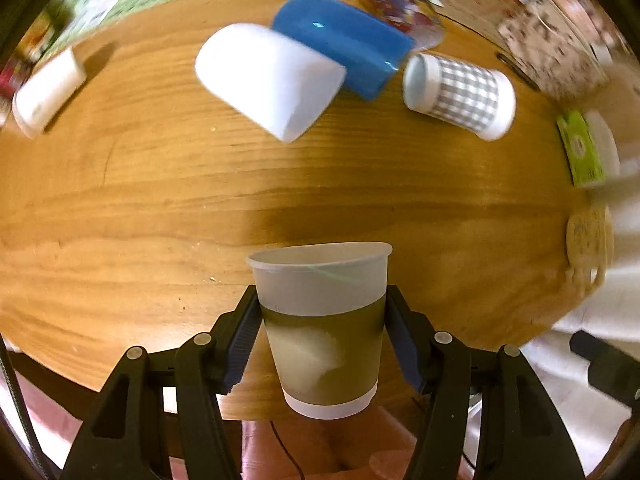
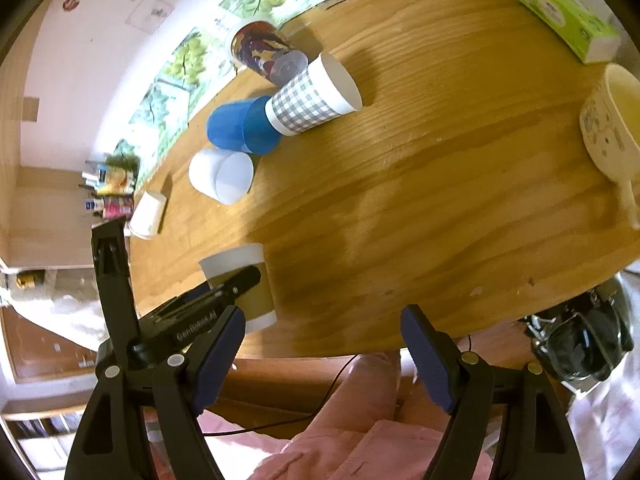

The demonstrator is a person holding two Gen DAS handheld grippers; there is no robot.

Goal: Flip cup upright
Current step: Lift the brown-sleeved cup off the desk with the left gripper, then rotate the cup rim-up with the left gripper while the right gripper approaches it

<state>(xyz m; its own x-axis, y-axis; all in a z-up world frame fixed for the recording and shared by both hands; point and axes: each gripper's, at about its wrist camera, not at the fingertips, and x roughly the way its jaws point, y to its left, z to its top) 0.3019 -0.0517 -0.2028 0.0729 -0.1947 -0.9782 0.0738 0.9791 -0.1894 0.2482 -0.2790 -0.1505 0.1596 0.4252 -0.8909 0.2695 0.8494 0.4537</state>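
Fingers [image 1: 244, 332] of my left gripper [image 1: 320, 332] are pressing on both sides of the brown-sleeved paper cup [image 1: 322, 320], so I am gripping it around its middle. The cup is standing mouth up between the pads (its white rim is slightly tilted in the left wrist view), right at the near edge of the wooden table [image 1: 160, 208]; whether its base is touching the wood I cannot tell.

My right gripper [image 2: 322, 356] is hanging wide open just off that same edge, to the right of the cup, and is holding nothing. From its camera I am seeing the cup [image 2: 256, 288] with the left gripper's black finger [image 2: 236, 284] lying across its sleeve.

Farther in from the cup, a cluster of tumblers is lying on its side: a white plastic cup [image 1: 268, 80], touching a blue cup [image 1: 344, 44] behind it, and a grey-checked cup [image 1: 460, 94] just beside the blue one. A printed cup [image 1: 396, 0] is sitting beyond those three. Well apart to the left of the cluster, a small white cup [image 1: 48, 88] is standing inverted.

Off to the right of the brown cup, a cream mug [image 2: 616, 120] is sitting at the table's edge, and a green box [image 2: 564, 12] is lying beyond it.
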